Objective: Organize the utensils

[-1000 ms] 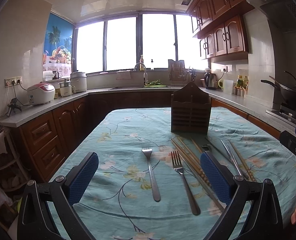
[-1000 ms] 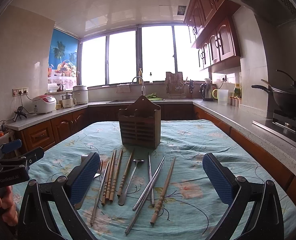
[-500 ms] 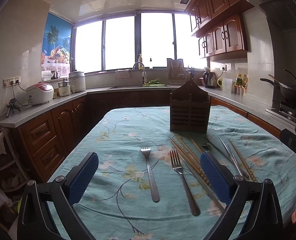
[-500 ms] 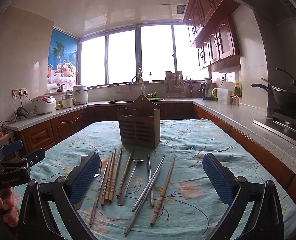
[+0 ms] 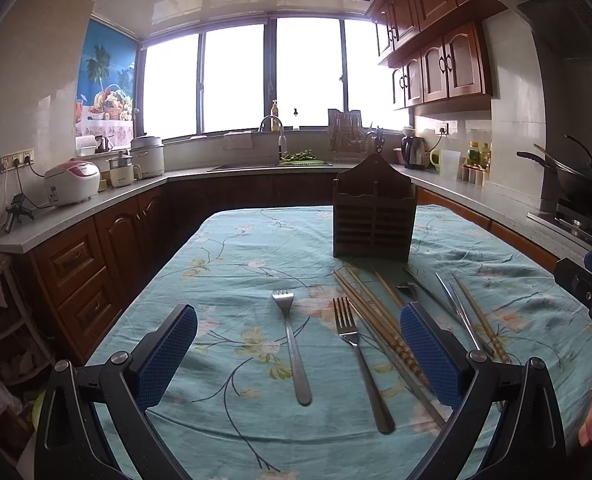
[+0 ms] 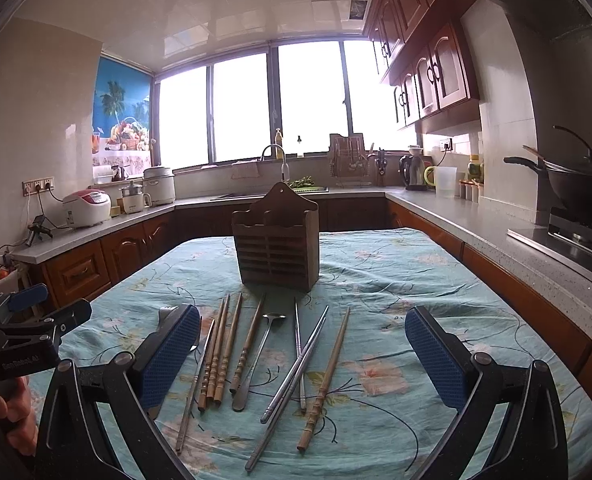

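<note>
A dark wooden utensil holder [image 5: 372,216] [image 6: 277,246] stands upright mid-table. In front of it lie two steel forks [image 5: 291,344] [image 5: 358,360], several wooden chopsticks [image 5: 376,320] [image 6: 219,352], steel chopsticks [image 6: 296,360] and a small metal spoon [image 6: 259,352]. My left gripper [image 5: 298,358] is open and empty, hovering above the forks. My right gripper [image 6: 302,354] is open and empty, hovering above the chopsticks and spoon. Each gripper shows at the edge of the other's view.
The table carries a teal floral cloth [image 5: 247,248]. Counters with wooden cabinets ring the room: rice cookers [image 5: 71,182] at left, a sink [image 5: 271,160] under the window, a kettle [image 5: 414,152] and a wok on the stove [image 6: 576,188] at right.
Both views have shifted only slightly. The utensils and the holder have not moved, and both grippers stay open.
</note>
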Tool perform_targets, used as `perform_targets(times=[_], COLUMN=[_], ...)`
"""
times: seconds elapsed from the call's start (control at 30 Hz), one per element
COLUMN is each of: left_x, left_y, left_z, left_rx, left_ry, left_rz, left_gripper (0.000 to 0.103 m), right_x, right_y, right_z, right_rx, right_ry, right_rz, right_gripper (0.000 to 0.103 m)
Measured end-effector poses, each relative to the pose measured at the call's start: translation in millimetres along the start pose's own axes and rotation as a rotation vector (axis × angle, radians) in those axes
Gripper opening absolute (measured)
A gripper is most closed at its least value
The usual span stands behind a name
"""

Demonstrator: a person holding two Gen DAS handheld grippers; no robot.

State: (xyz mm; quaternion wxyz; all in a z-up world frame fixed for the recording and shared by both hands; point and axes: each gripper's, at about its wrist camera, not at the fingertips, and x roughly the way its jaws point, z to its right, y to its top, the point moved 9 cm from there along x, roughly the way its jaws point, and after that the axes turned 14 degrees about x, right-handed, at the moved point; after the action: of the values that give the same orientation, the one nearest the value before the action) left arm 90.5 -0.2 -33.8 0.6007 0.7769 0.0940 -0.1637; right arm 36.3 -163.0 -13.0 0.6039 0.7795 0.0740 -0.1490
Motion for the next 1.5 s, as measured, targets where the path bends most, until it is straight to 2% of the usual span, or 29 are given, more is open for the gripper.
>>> perform_targets(times=[0.27, 0.57, 0.73, 0.77, 0.83, 0.9, 1.03, 1.2, 1.43, 1.5], left_x=[26.3, 81.4, 121.2, 132.0, 148.8, 164.1, 194.2, 234.7, 276.1, 286.1], left_y=[16.7, 43.4, 54.4, 56.1, 59.2, 63.5, 70.6, 72.5, 63.6, 60.5], left_z=[-2.9, -14.5, -13.5, -12.7, -10.5, -8.9, -9.9, -7.4, 4.7, 9.9], left_rx=[-0.014, -0.045, -0.042, -0.034, -0.03, -0.033, -0.04, -0.038, 0.003, 0.025], left_ry=[-0.064, -0.15, -0.224, -0.236, -0.274, -0.307, -0.35, -0.403, -0.393, -0.386], left_rz=[-0.066, -0.176, -0.273, -0.298, -0.341, -0.375, -0.43, -0.502, -0.584, -0.604], left_gripper=[0.101, 0.089, 0.079, 0.074, 0.067, 0.063, 0.059, 0.035, 0.033, 0.03], right_x=[22.5, 68.3, 105.3, 112.2, 124.0, 133.9, 154.1, 178.5, 199.3, 205.6], right_y=[5.7, 8.9, 2.7, 1.6, -0.6, -2.8, -9.4, -22.9, -33.9, -36.2], right_z=[10.7, 34.0, 53.9, 57.6, 63.0, 64.6, 68.9, 74.2, 80.6, 81.0], right_rx=[0.033, 0.101, 0.159, 0.168, 0.179, 0.187, 0.192, 0.189, 0.193, 0.185], right_ry=[-0.011, -0.038, -0.067, -0.074, -0.087, -0.091, -0.109, -0.132, -0.151, -0.157], right_rz=[-0.07, -0.2, -0.317, -0.335, -0.364, -0.392, -0.449, -0.521, -0.575, -0.589], right_gripper=[0.103, 0.1, 0.079, 0.077, 0.064, 0.06, 0.053, 0.045, 0.036, 0.035])
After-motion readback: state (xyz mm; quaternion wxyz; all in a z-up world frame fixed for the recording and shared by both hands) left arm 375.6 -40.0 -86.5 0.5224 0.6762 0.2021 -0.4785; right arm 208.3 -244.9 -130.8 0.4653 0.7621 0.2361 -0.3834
